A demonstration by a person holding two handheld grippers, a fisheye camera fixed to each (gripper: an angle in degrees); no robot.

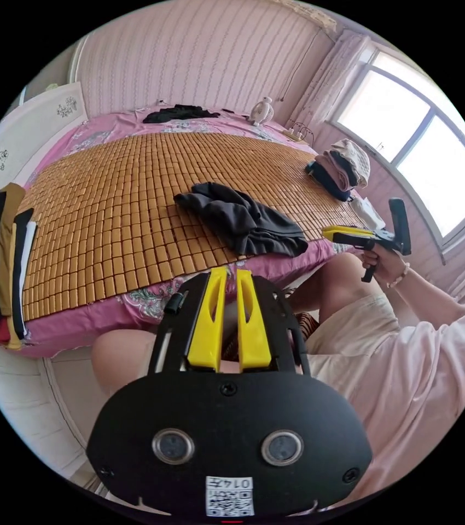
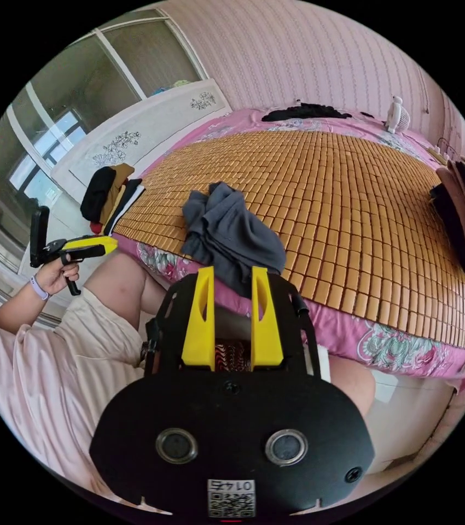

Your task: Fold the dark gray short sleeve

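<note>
Left gripper (image 1: pixel 231 273): jaws nearly together, a narrow gap, nothing between them; it hangs off the bed edge above the person's knees. Right gripper (image 2: pixel 232 272): jaws apart by a moderate gap, empty, also short of the bed. Ahead of both, the dark gray short sleeve (image 1: pixel 243 219) lies crumpled on the bamboo mat (image 1: pixel 123 180), at the near edge, 1 end drooping over the pink sheet (image 2: pixel 353 328). Its long axis runs along that edge. Judgement: the right gripper sits nearer. Farther back, folded stacks at both mat ends.
</note>
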